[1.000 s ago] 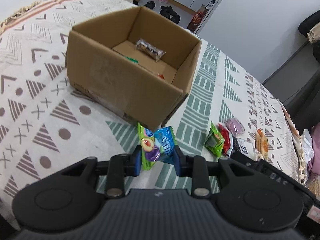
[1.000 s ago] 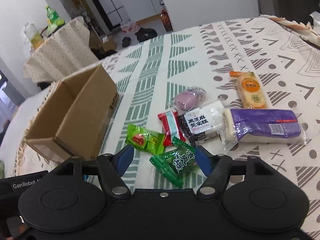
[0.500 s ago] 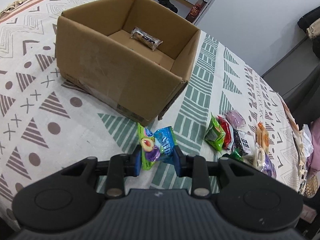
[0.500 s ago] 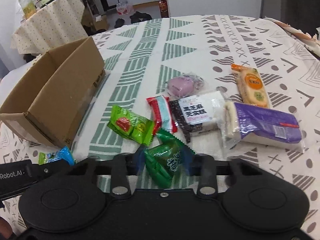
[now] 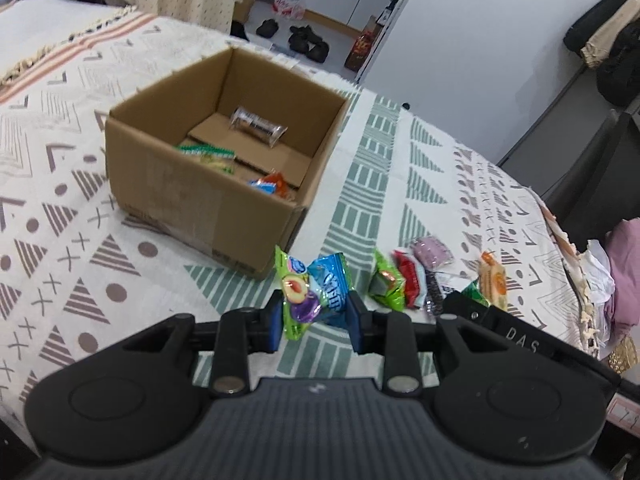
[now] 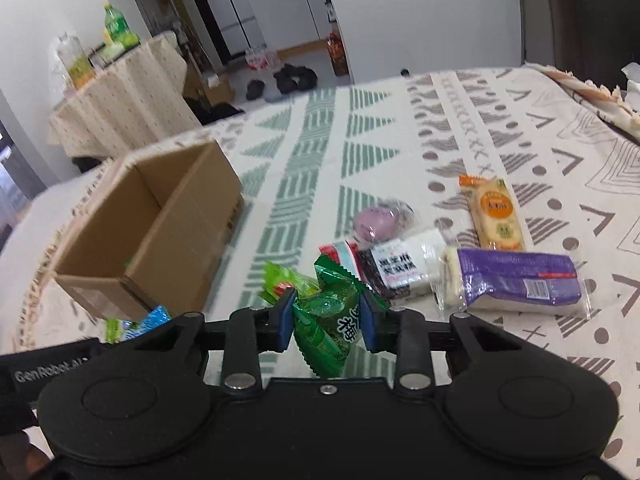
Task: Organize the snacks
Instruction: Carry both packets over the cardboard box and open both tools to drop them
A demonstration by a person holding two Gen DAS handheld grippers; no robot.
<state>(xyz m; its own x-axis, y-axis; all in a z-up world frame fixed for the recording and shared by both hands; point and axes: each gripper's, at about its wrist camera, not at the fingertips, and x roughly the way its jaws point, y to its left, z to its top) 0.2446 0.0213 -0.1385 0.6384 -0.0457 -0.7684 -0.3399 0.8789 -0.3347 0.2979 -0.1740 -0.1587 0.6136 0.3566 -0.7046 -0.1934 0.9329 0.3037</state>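
Observation:
An open cardboard box point(image 5: 192, 196) stands on the patterned cloth and holds a clear-wrapped bar point(image 5: 258, 126), a green packet point(image 5: 206, 154) and an orange-blue packet point(image 5: 270, 185). My left gripper point(image 5: 316, 314) is shut on a green and blue candy packet point(image 5: 312, 292), held above the cloth in front of the box's near right corner. My right gripper point(image 6: 327, 320) is shut on a dark green plum packet point(image 6: 330, 326), lifted right of the box point(image 6: 160, 236).
Loose snacks lie on the cloth right of the box: a light green packet point(image 6: 286, 282), a red-white packet point(image 6: 340, 252), a purple sweet point(image 6: 378, 220), a black-white bar point(image 6: 400, 268), a purple-wrapped cake point(image 6: 516, 280) and an orange cracker pack point(image 6: 494, 212). A side table with bottles point(image 6: 116, 76) stands beyond.
My right gripper has shut on the dark green packet and lifted it off the cloth. My left gripper has risen, so the box's inside shows more.

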